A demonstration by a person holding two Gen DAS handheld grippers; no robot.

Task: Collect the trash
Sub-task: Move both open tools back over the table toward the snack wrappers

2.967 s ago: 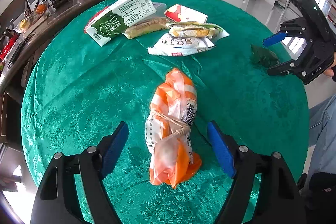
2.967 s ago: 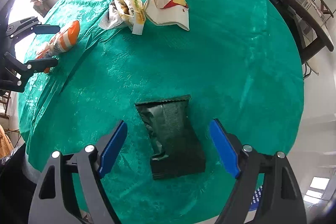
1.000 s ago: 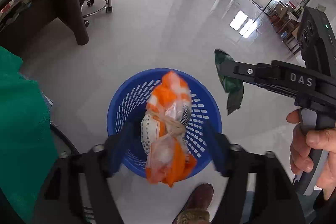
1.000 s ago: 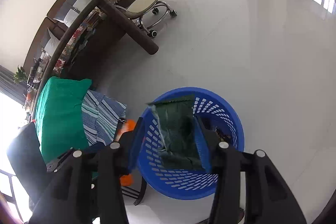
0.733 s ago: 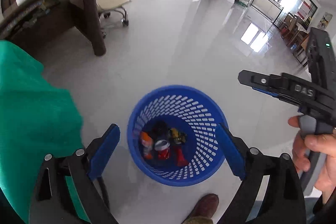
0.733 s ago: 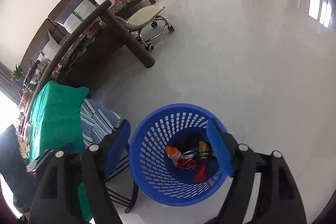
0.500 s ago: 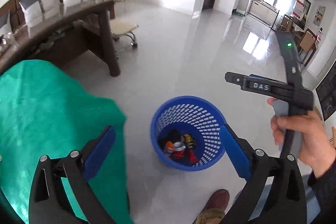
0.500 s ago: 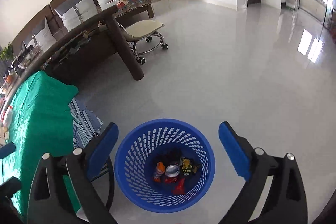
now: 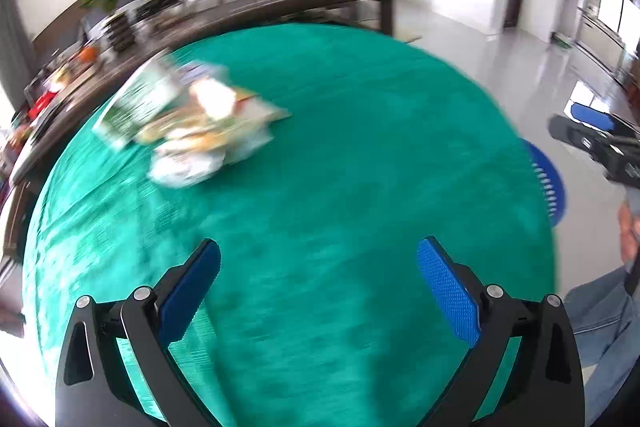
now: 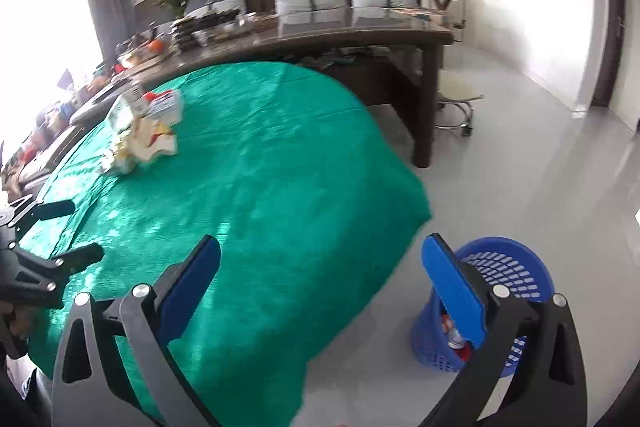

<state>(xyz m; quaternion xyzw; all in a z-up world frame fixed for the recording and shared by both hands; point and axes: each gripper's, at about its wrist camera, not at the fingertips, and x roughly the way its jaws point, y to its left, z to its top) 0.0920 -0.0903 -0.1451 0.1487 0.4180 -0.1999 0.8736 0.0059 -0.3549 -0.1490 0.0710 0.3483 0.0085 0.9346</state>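
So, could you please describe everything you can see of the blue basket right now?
The blue basket is a round plastic bin with slotted, perforated walls and a solid rim. It stands upright on the glossy grey floor, just off the edge of the table's green cloth, apparently not touching it. Some trash lies at its bottom, including what looks like a can and red pieces. In the right wrist view the open right gripper partly hides it; in the left wrist view only a sliver of wall shows past the table edge.

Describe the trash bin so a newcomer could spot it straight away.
Start from the round table with the green cloth, then look down at the grey floor off its near right edge. The bin stands there, a round blue plastic basket with slotted walls, the only blue container in sight, with trash already inside.
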